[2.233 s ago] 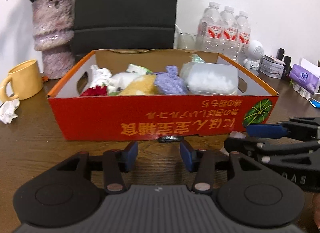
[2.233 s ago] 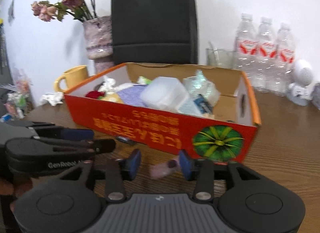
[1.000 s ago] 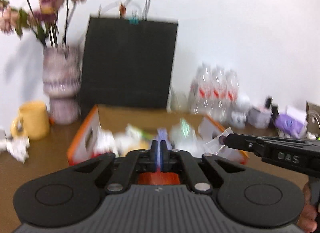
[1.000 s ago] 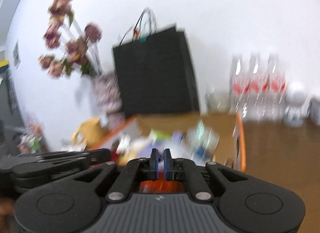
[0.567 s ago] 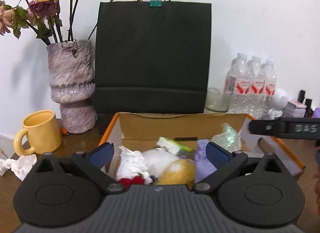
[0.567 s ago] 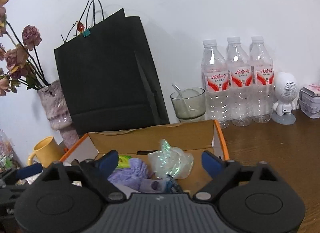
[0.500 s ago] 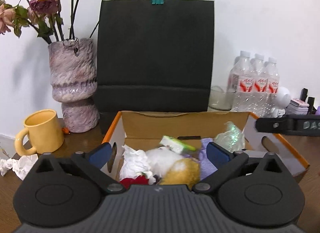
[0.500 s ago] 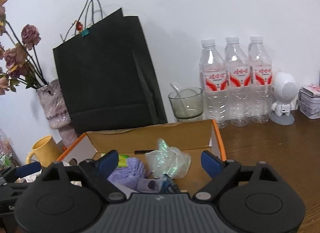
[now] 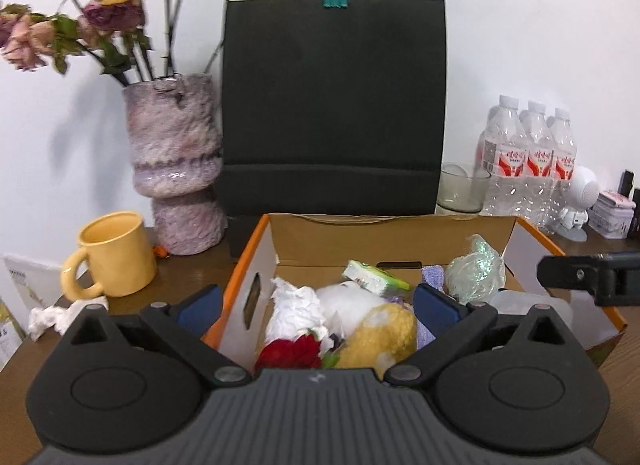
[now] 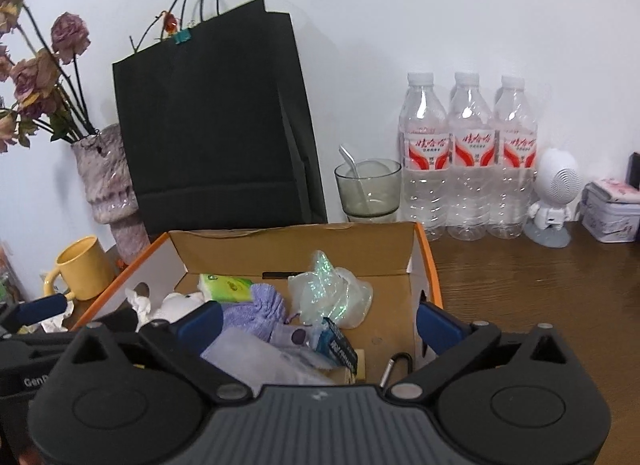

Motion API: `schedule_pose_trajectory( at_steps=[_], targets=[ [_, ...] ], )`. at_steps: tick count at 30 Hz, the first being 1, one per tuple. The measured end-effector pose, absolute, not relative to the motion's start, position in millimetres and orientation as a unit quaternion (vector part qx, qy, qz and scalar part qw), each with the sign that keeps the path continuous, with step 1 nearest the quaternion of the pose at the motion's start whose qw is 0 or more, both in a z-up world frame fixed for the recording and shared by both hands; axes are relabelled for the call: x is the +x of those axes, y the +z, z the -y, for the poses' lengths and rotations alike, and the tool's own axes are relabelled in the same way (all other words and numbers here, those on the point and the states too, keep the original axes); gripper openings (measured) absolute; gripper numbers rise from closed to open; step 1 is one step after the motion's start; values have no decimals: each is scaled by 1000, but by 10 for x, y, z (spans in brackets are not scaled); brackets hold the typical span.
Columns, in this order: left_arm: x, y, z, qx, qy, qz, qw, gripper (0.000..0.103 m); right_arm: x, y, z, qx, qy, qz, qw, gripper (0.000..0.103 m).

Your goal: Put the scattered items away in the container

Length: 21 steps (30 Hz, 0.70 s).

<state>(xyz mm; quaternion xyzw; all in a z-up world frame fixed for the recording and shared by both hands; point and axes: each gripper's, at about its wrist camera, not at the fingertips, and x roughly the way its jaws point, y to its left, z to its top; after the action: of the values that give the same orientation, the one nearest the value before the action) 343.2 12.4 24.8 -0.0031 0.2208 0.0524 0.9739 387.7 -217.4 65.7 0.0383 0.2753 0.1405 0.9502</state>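
The orange-rimmed cardboard box [image 9: 248,249] sits under both grippers. My left gripper [image 9: 318,311] hangs open over its left half, above crumpled white tissue [image 9: 296,309], a red flower [image 9: 292,351] and a yellow fluffy ball [image 9: 380,335]; nothing is between its pads. My right gripper [image 10: 319,325] is over the box's [image 10: 430,261] right half; its jaws are opening and hold nothing. Below it lie a purple cloth [image 10: 256,305], crinkled clear plastic [image 10: 332,289], a blue packet [image 10: 336,345] and a carabiner [image 10: 396,367]. One crumpled tissue [image 9: 52,315] lies on the table outside the box.
A yellow mug [image 9: 116,253] and a purple vase [image 9: 176,165] stand left of the box. Behind it stand a black paper bag [image 9: 332,105], a glass [image 10: 368,189], three water bottles [image 10: 468,157], a white figurine [image 10: 554,197] and a tin [image 10: 612,209].
Both grippers, shut a second ago, have opened wide. Both views have tipped down and shifted slightly, so the box's inside shows clearly.
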Motion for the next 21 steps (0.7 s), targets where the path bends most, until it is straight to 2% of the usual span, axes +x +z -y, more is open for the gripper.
schedule_pose_trajectory(
  at_steps=[21],
  targets=[
    [2054,930,-57,-36,49,-272,960,103,2322,1264,2171,19,124,-312,942,103]
  ],
)
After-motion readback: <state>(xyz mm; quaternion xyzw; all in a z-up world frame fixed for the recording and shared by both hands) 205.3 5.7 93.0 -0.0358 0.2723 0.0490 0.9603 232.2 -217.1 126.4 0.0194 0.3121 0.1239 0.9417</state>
